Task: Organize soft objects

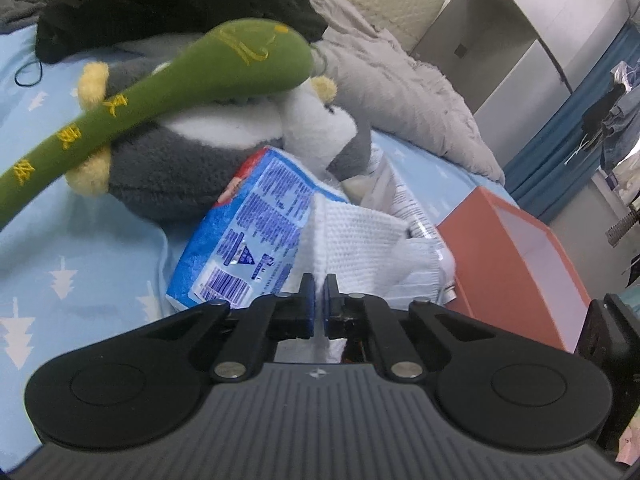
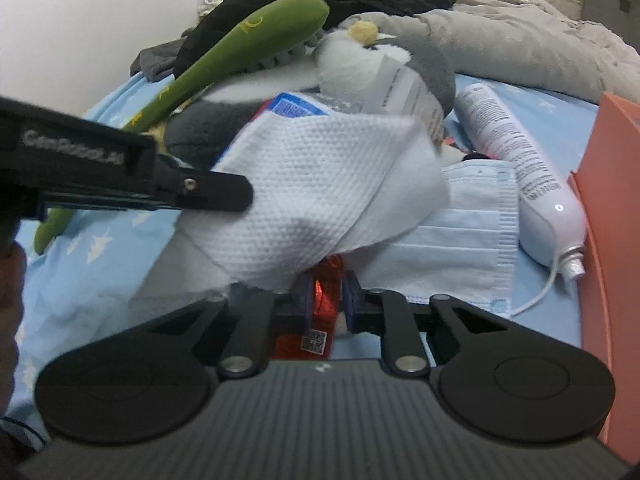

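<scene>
While tilted downward, both hand-held grippers [image 1: 319,280] [image 2: 326,284] pinch items.

The long green plush stick with yellow embroidered characters [image 1: 168,96] runs off the left wrist view's left edge. A white dimpled cloth [image 2: 316,184] covers most of the blue printed packet [image 2: 294,110] and of the shiny red wrapped packet [image 2: 326,304]. The orange box [image 2: 616,240] is cut by the right edge.

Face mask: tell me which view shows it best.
The right wrist view: the pale blue face mask lies spread on the bedsheet, partly under the white cloth. The left wrist view shows almost none of it, hidden behind that cloth.
</scene>
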Demonstrator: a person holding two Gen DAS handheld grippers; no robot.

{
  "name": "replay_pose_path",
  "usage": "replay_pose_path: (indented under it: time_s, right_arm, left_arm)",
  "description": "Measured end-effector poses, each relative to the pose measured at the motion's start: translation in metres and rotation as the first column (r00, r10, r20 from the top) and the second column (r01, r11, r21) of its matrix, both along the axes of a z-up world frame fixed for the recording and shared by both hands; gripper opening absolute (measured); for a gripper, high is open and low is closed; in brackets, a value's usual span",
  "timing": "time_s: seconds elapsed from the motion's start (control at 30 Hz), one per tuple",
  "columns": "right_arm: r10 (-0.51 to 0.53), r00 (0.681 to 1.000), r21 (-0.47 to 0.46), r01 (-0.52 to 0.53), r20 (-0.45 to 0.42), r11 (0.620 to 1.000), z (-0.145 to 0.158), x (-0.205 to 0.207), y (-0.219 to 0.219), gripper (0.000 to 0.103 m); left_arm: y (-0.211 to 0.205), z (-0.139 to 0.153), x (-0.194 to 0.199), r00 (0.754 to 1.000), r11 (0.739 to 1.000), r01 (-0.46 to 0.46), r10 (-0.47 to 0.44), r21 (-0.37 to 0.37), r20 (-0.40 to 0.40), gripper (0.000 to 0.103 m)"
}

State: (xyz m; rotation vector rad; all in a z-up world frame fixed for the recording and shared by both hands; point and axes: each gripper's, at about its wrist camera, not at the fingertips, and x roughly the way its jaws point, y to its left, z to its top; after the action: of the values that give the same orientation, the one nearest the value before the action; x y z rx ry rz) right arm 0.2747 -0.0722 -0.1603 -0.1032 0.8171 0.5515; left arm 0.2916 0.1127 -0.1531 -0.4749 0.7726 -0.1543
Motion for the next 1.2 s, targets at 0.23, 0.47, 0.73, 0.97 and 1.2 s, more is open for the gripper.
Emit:
replay_pose_path:
  time_s: [0.23, 0.47, 0.73, 0.97, 1.2]
  right_arm:
    - [-0.007, 1.0, 0.041, 0.007, -0.013, 0.999, 0.017, -0.02, -0.013, 0.004]
    - [-0.026, 1.0, 0.058, 0.027, -0.013, 0.998, 0.032, -0.053, -0.026, 0.004]
    - [-0.121, 0.993, 0.085, 0.122, -0.019, 0.989, 0.034, -0.067, -0.04, 0.006]
    - [-0.148, 0.988, 0.045, 0.146, 0.032, 0.988, 0.014, -0.049, -0.02, 0.064]
    - [-0.175, 0.985, 0.034, 0.175, -0.001, 0.984, -0.009, -0.022, -0.01, 0.064]
  left_arm:
    - [0.002, 0.027, -0.04, 0.998, 0.999, -0.031, 0.03, 0.022, 0.051, 0.005]
    - [0.004, 0.042, -0.086, 0.997, 0.998, -0.058, 0.056, 0.033, 0.06, 0.005]
    - [-0.004, 0.015, -0.117, 0.997, 0.988, -0.081, 0.08, 0.13, 0.014, 0.005]
    - [0.005, -0.005, -0.116, 0.993, 0.984, -0.115, 0.118, 0.136, -0.012, 0.005]
    - [0.015, -0.015, -0.115, 0.99, 0.981, -0.131, 0.137, 0.142, -0.033, 0.005]
